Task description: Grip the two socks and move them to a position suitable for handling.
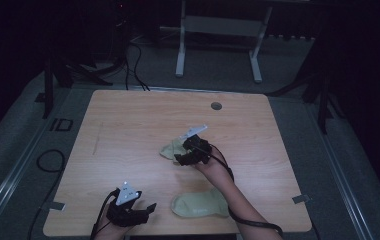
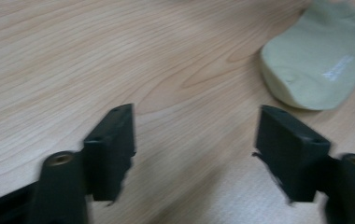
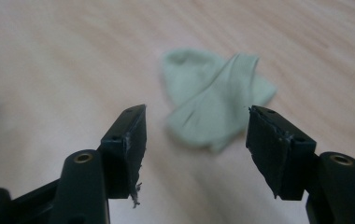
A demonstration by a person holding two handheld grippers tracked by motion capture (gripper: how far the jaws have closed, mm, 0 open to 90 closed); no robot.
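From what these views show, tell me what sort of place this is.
Probably a lab or recording workspace rather than a home: a bare wooden table with a cable hole, loose cables on grey carpet, and a white metal stand behind.

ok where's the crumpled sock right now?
High view: the crumpled sock lies mid-table, just left of the open right gripper; the flat sock is nearer the front edge.

One pale green sock (image 1: 200, 204) lies flat; another (image 1: 172, 148) lies crumpled mid-table.
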